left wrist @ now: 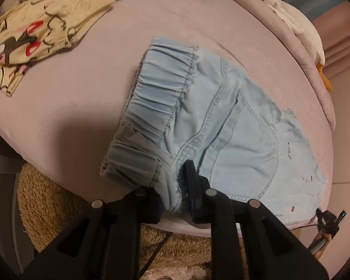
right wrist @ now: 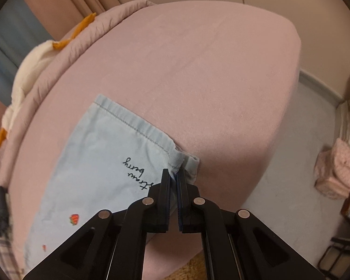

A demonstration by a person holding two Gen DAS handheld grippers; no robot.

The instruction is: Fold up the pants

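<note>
Light blue denim pants (left wrist: 221, 126) lie on a pink bed (left wrist: 86, 88), elastic waistband toward the left in the left wrist view. My left gripper (left wrist: 175, 186) is shut on the waistband's near corner at the bed's front edge. In the right wrist view the leg end of the pants (right wrist: 100, 163), with black script and small strawberry prints, lies flat. My right gripper (right wrist: 173, 175) is shut on the hem corner of the pants.
A folded cream cartoon-print garment (left wrist: 35, 35) lies at the far left of the bed. A white goose plush (left wrist: 298, 23) lies along the bed's far right edge. A brown fluffy rug (left wrist: 53, 210) is below the bed. Pink items (right wrist: 338, 170) stand on the floor at right.
</note>
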